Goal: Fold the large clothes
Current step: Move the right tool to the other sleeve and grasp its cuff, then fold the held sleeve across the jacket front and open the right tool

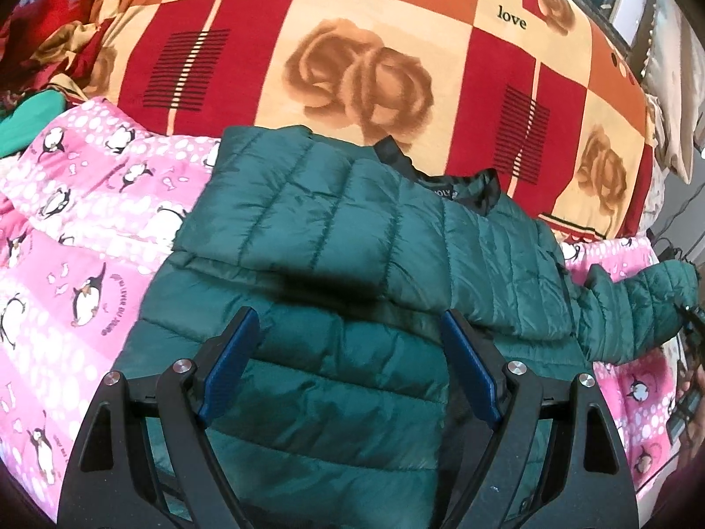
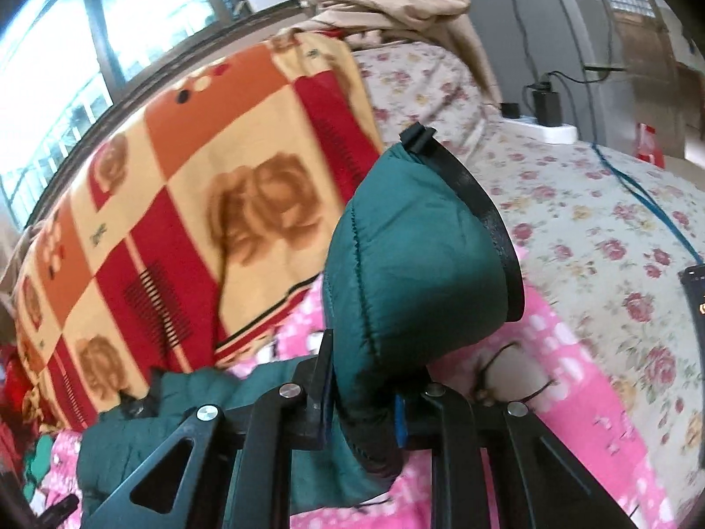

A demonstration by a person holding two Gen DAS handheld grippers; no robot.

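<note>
A dark green quilted puffer jacket (image 1: pixel 352 264) lies on a pink penguin-print blanket (image 1: pixel 88 229), one sleeve folded across its chest. My left gripper (image 1: pixel 348 352) is open just above the jacket's body, holding nothing. The other sleeve (image 1: pixel 639 308) stretches out to the right. My right gripper (image 2: pixel 365 405) is shut on that sleeve's cuff (image 2: pixel 414 273) and holds it lifted above the blanket; the cuff bulges up between the fingers. The jacket's body (image 2: pixel 176 423) shows low left in the right wrist view.
A red, orange and cream rose-patterned blanket (image 1: pixel 352 66) covers the bed beyond the jacket. A floral sheet (image 2: pixel 595 229) lies to the right, with a power strip and charger (image 2: pixel 546 119) on it. A window (image 2: pixel 66 44) is at the far left. Clothes are piled at the upper left (image 1: pixel 44 44).
</note>
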